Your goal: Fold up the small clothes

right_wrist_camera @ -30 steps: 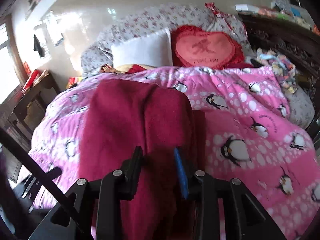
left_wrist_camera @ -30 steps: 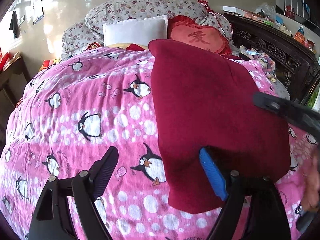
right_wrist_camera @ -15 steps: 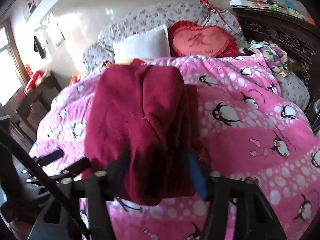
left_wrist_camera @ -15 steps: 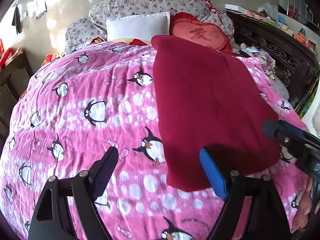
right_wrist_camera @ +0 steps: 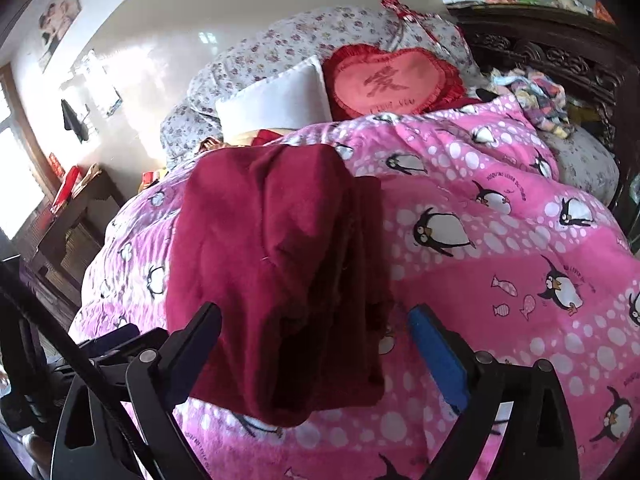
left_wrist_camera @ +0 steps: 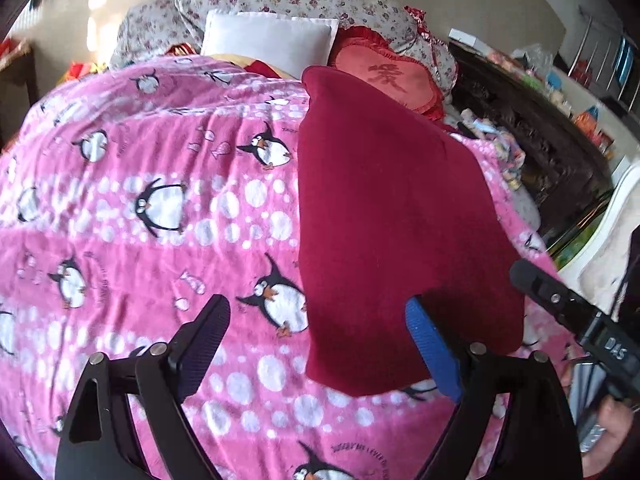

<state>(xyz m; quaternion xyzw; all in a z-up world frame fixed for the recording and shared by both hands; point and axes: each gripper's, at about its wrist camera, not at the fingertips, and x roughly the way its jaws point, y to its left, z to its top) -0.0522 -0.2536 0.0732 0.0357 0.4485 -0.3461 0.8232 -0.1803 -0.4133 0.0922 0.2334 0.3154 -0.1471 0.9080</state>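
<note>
Now: both claws open, right gripper jaws just spread off red garment, left gripper empty above pink blanket.

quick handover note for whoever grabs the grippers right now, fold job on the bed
Left gripper: open, nothing between its fingers, over the pink penguin blanket beside the garment.
Right gripper: its fingers have just been opening; the garment's near end lies between them, not pinched.
Dark red garment: lies lengthwise on the blanket, folded into a long strip, layers showing along its right side.
Left: probably fold it across to shorten it, then set it aside.
</note>
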